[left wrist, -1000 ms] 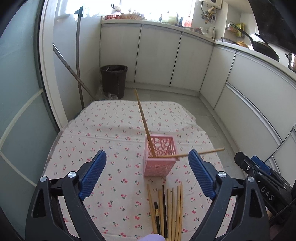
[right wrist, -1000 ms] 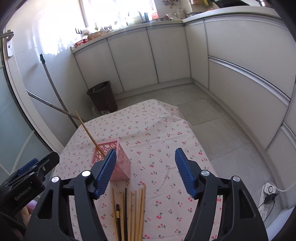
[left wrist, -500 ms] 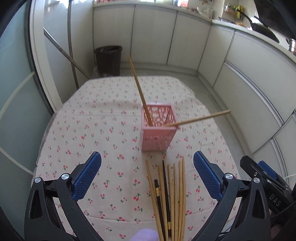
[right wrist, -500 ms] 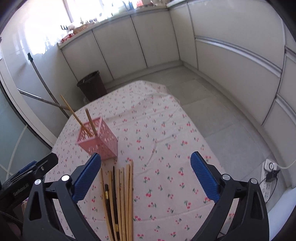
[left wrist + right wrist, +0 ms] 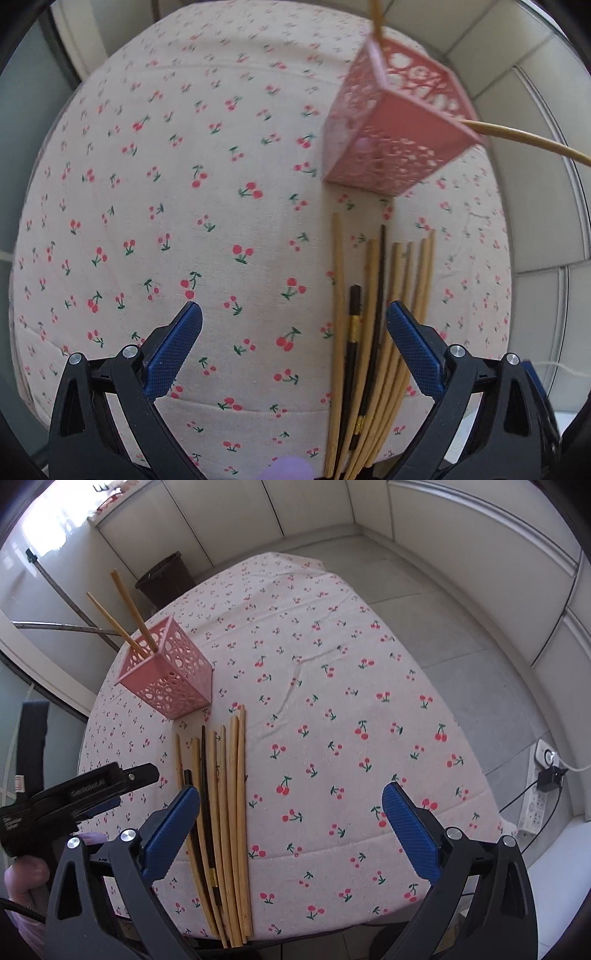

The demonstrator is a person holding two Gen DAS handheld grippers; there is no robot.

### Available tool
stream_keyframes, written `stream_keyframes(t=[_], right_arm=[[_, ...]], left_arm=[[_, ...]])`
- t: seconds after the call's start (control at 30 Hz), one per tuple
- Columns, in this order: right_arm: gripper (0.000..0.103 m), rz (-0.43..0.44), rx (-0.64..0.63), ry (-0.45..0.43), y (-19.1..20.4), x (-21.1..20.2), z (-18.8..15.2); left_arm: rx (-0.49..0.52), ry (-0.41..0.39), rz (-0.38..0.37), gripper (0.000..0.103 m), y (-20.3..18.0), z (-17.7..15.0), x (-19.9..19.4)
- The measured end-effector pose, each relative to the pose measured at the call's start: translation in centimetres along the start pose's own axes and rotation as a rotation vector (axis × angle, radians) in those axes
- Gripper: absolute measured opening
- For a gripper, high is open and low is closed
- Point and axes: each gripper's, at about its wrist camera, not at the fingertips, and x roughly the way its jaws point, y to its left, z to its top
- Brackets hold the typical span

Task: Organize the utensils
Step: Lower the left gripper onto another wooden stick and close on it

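Observation:
A pink perforated holder stands on the cherry-print tablecloth with two wooden chopsticks leaning in it. It also shows blurred in the left wrist view. A row of several wooden and dark chopsticks lies flat in front of it, also in the left wrist view. My left gripper is open and empty, low over the cloth, its right finger over the row. My right gripper is open and empty, its left finger over the row's near part.
A dark bin and leaning poles stand beyond the table's far left. White cabinets line the back and right. A power strip with cables lies on the floor at right. The table's near edge is just below both grippers.
Both grippers have tilted down and come closer to the table. The left has moved in low over the lying chopsticks. The holder and chopsticks have not moved.

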Motion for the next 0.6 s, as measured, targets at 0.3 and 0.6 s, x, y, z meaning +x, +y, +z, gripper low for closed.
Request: stream_keyframes(t=[0.3,0.6], right_arm=[[0.096,0.059,0.126,0.103,-2.0,1.6,0.0],[0.096,0.082,0.170,0.133,-2.8,2.2,0.1]], left_arm=[[-0.077,-0.021,0.068,0.092,-0.1,1.5,2.7],[-0.007,-0.091,0.134,0.055,-3.6,1.6,3.3]])
